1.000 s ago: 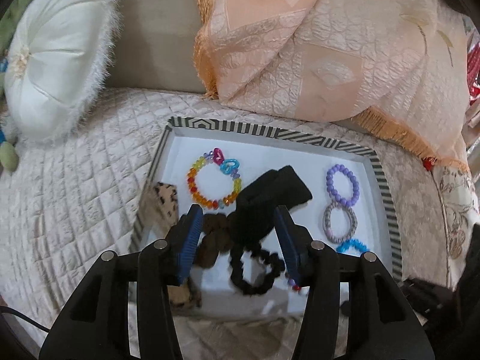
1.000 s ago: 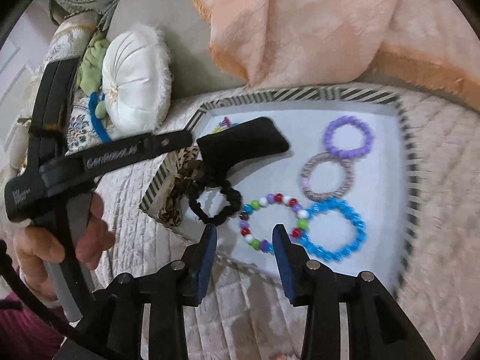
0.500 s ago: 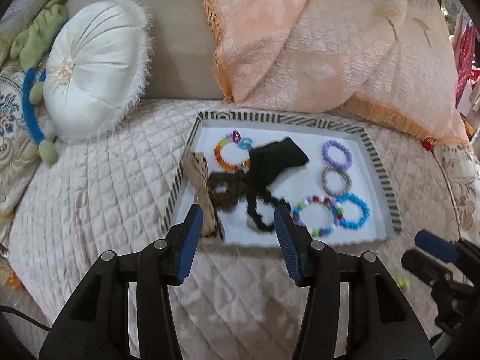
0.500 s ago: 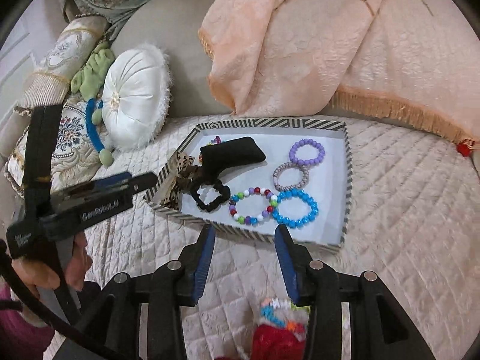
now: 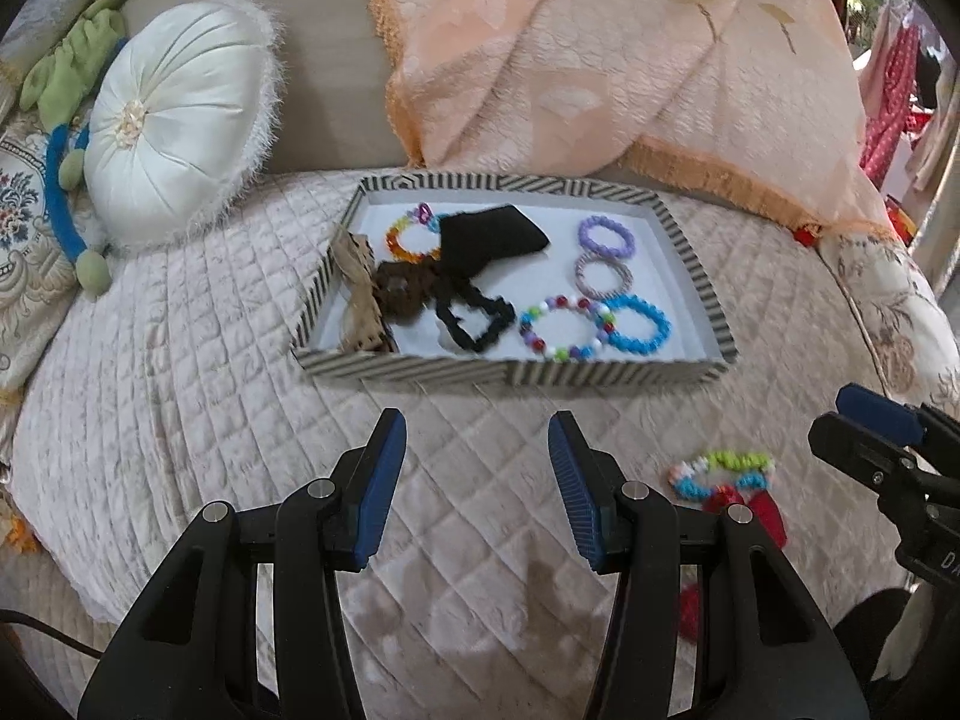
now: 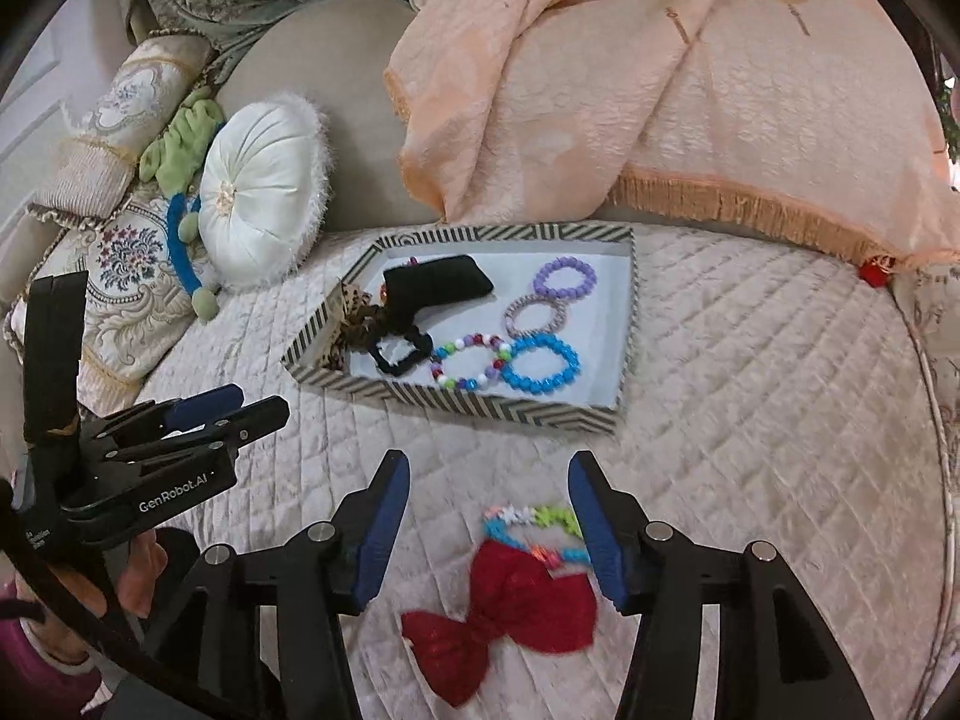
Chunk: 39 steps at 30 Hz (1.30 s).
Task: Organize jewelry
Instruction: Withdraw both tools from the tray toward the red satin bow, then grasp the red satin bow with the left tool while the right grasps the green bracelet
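Right wrist: beaded bracelet (image 6: 534, 525) and red bow (image 6: 510, 606) between parted fingers (image 6: 381, 531), untouched.

The scene is viewed from two fisheye cameras, each mounted behind a gripper and angled steeply down along its fingers over the quilted bed (image 5: 180, 360). The striped tray (image 5: 516, 373) is seen head-on, fairly near, in the left wrist view, and from its right corner in the right wrist view. Tray, white cushion (image 6: 258, 222) and peach blanket (image 6: 660, 90) are shared by both views.
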Motion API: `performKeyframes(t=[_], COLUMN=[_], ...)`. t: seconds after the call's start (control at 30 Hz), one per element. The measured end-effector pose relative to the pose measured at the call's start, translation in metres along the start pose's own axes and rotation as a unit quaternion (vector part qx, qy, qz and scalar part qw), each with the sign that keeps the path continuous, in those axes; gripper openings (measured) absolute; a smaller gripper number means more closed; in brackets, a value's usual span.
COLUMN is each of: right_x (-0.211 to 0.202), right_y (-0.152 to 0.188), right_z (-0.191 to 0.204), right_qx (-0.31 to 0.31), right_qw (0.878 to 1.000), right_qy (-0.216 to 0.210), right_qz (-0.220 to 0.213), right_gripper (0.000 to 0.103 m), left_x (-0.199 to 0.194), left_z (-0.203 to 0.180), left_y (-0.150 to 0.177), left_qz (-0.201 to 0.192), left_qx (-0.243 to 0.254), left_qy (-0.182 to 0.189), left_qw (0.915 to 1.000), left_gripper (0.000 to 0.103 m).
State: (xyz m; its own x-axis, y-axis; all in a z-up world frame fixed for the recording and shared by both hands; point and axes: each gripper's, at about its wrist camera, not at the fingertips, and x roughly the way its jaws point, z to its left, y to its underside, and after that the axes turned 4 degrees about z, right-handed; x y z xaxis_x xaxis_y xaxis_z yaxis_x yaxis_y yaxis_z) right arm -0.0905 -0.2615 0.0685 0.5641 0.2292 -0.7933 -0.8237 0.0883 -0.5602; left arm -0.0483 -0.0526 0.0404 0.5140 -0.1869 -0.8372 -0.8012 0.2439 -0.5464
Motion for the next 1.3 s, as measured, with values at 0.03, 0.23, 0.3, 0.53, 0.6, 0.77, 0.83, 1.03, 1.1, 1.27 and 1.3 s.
performKeyframes(t=[0.03,0.23,0.3,0.53,0.6,0.77,0.83,1.03,1.1,1.27,1.3], right_x=[-0.001,-0.007,-0.007,0.007,0.01,0.015,0.017,0.032,0.04,0.059,0.063], right_y=[0.002,0.02,0.026,0.045,0.049,0.049,0.046,0.038,0.037,0.035,0.035], right_z=[-0.001,-0.016,-0.024,-0.046,-0.054,-0.074,-0.081,-0.087,-0.083,-0.075,-0.074], right_qx=[0.0,0.01,0.014,0.029,0.037,0.062,0.065,0.055,0.039,-0.003,-0.007], right_qw=[1.0,1.0,1.0,0.998,0.997,0.995,0.995,0.994,0.995,0.993,0.993], right_qy=[0.001,0.011,0.019,0.031,0.036,0.036,0.038,0.031,0.026,0.021,0.02], right_qz=[0.002,0.01,0.018,0.054,0.061,0.066,0.069,0.085,0.093,0.113,0.116], right_gripper=[0.054,0.057,0.057,0.058,0.059,0.059,0.059,0.06,0.06,0.059,0.056], left_x=[0.0,-0.002,-0.002,0.004,0.008,0.018,0.025,0.058,0.068,0.068,0.066], left_z=[-0.002,-0.01,-0.012,-0.031,-0.043,-0.075,-0.086,-0.114,-0.115,-0.104,-0.1], left_y=[0.002,0.015,0.02,0.035,0.04,0.049,0.052,0.056,0.056,0.053,0.052], left_qz=[0.002,0.017,0.025,0.063,0.073,0.087,0.096,0.116,0.121,0.119,0.116], left_qx=[0.001,0.002,0.001,0.006,0.02,0.059,0.071,0.083,0.075,0.072,0.072], left_qy=[0.002,0.02,0.032,0.104,0.126,0.16,0.163,0.146,0.148,0.149,0.146], left_qw=[1.0,0.9997,0.9992,0.9926,0.9892,0.9815,0.9794,0.9789,0.9788,0.979,0.9798], left_gripper=[0.049,0.049,0.05,0.058,0.064,0.07,0.07,0.07,0.05,0.013,0.013])
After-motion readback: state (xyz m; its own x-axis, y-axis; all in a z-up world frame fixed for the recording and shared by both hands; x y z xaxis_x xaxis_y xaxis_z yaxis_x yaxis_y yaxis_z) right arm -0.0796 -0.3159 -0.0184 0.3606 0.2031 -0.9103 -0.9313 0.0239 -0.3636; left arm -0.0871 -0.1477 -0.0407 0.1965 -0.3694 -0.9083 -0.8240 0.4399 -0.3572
